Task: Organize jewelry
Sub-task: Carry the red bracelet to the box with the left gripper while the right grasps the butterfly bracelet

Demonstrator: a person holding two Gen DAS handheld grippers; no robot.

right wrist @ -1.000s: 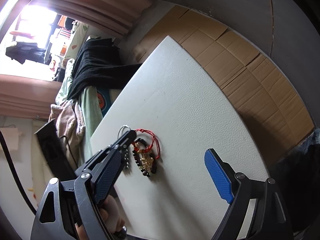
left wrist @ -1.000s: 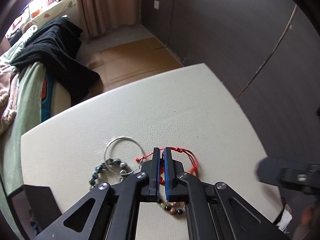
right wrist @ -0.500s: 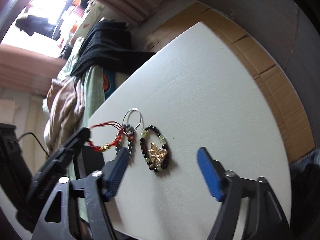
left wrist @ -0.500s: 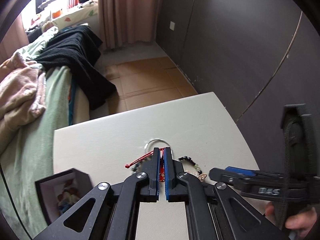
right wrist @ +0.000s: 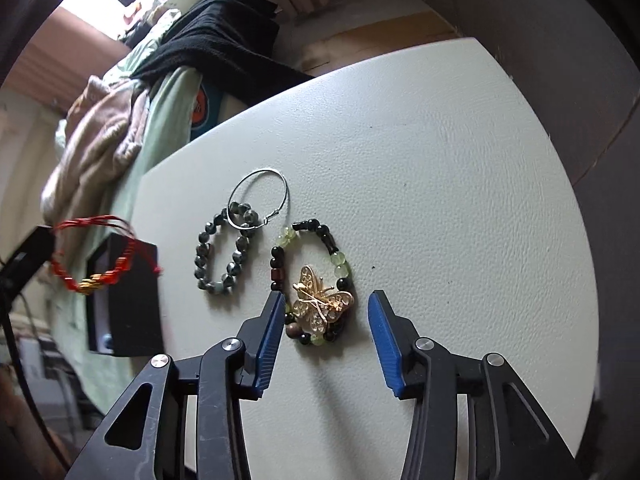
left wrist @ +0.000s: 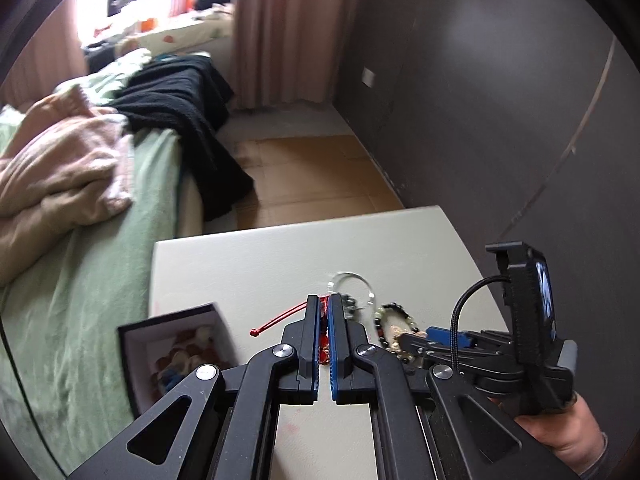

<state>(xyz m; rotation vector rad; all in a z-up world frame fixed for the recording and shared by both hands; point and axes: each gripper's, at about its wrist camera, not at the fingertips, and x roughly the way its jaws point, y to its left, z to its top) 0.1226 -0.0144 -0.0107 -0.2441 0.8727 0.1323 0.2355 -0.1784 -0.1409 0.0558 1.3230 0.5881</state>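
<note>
The left hand-held gripper (left wrist: pixel 325 316) grips the red bracelet (right wrist: pixel 94 254) near the box (left wrist: pixel 176 356), while the right hand-held gripper (right wrist: pixel 324 316) is closing around the butterfly bracelet (right wrist: pixel 312 284); the grey bracelet (right wrist: pixel 224 250) and ring (right wrist: pixel 260 198) remain on the desk (right wrist: pixel 440 160).

Frames: both grippers black, with triangular cut-outs behind the fingers.
Fingers (right wrist: pixel 382 330): faced with ribbed blue pads.
Screws: round silver heads at the linkage pivots behind the fingers.
Cable: black, looping to a small screen module (left wrist: pixel 532 300) behind the right fingers.
</note>
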